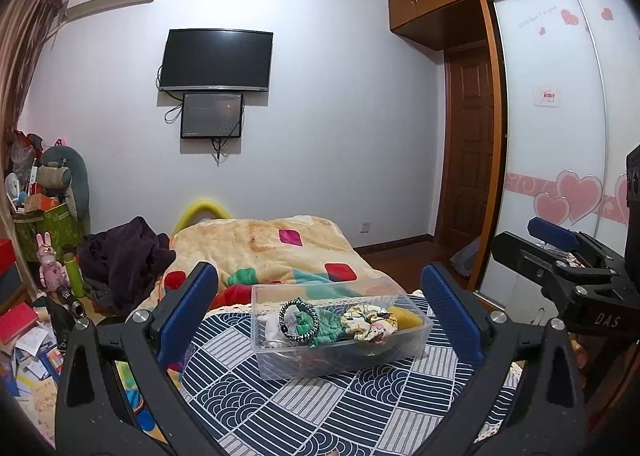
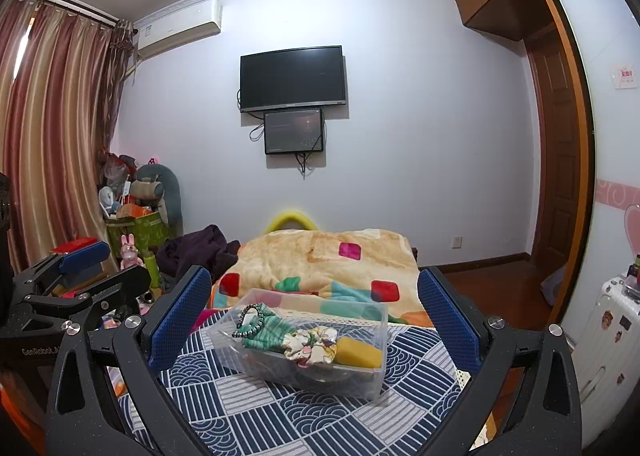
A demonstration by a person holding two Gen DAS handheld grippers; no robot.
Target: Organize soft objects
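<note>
Left tool (image 1: 320, 312) wide over clear bin (image 1: 340, 336)

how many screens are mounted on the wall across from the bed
2. A large dark TV hangs on the far wall, and a smaller screen sits directly below it, cables dangling beneath. Both appear in the two wrist views; none looks hidden.

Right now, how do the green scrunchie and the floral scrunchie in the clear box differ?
The green scrunchie is plain teal-green, ribbed cloth; the floral scrunchie is pale cream with printed patterns. The green one sits nearer the middle with a black-and-white beaded bracelet lying over it; the floral one lies to its right, against a yellow item, with nothing on top. Both are soft, bunched fabric rings inside the same clear plastic box, untouched by either tongs.
</note>
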